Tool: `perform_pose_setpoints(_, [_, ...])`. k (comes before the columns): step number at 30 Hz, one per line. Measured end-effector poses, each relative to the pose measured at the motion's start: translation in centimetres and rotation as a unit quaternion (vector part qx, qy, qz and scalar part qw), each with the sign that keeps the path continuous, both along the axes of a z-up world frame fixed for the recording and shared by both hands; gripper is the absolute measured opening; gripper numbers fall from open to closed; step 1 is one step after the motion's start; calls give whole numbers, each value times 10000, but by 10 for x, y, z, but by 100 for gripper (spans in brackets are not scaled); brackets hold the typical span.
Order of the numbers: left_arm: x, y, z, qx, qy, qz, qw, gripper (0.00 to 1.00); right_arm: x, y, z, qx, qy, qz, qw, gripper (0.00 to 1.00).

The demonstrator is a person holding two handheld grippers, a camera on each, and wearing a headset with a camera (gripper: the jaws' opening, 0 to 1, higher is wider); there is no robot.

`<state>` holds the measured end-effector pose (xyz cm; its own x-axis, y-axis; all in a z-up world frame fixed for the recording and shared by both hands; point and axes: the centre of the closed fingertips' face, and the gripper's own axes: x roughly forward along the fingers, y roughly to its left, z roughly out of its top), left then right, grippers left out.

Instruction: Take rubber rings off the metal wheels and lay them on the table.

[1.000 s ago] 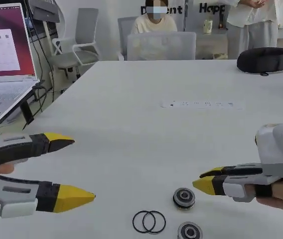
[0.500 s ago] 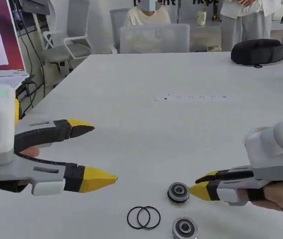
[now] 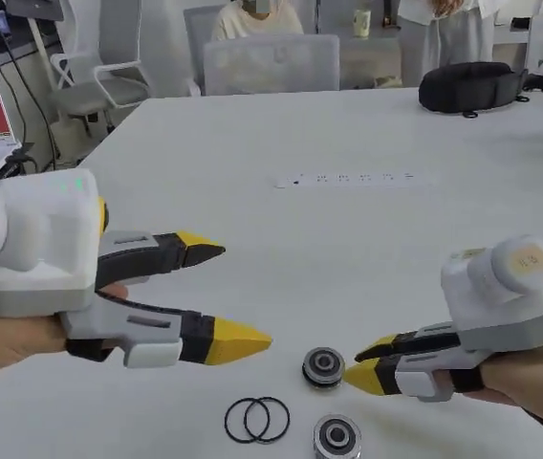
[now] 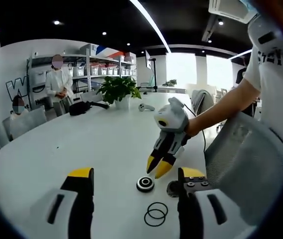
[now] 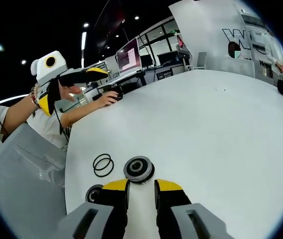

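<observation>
Wheel nearest us (image 3: 336, 436) sits close to the head view's bottom edge, on the table (image 3: 367, 239). Two loose rings (image 3: 256, 420) overlap beside it. Farther wheel (image 3: 323, 366) lies just off the right gripper (image 3: 360, 361), jaws narrow, gripping nothing. Left gripper (image 3: 246, 295) hovers, jaws wide. We cannot tell whether either wheel carries rubber.

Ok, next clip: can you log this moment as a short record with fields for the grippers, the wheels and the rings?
left gripper: open wide, above the table, holding nothing
right gripper: jaws narrowly apart, holding nothing, tips right by the far wheel, contact unclear
far wheel: flat on the table
near wheel: flat on the table, closer to the person
rubber rings: two loose, overlapping, on the table left of the wheels
rings on the wheels: cannot tell
</observation>
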<state>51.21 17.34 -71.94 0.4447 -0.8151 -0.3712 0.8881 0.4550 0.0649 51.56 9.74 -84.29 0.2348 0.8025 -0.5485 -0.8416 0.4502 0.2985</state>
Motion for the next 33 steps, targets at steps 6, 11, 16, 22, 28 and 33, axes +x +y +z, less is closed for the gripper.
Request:
perform_pose_setpoints(6, [6, -18, -6, -30, -17, -172, 9998, 61, -2, 2, -5, -78, -43, 102, 9999, 19])
perform_pose_setpoints(11, [5, -32, -19, 46, 90, -349, 9993, 57, -2, 5, -10, -121, -112, 156, 9997, 21])
perform_pose_setpoints(16, [6, -48, -40, 255, 218, -562, 9979, 51, 1, 8, -10, -123, -224, 146, 9996, 23])
perform_pose_setpoints(22, [13, -63, -54, 257, 257, -582, 9976, 42, 1, 12, -9, -116, -375, 185, 9991, 23])
perform_pose_setpoints(28, [16, -69, -75, 484, 214, -682, 9963, 33, 1, 13, -10, -133, -413, 204, 9989, 23])
perform_pose_setpoints(33, [21, -68, -84, 506, 211, -616, 9966, 26, 1, 13, -9, -124, -428, 195, 9988, 22])
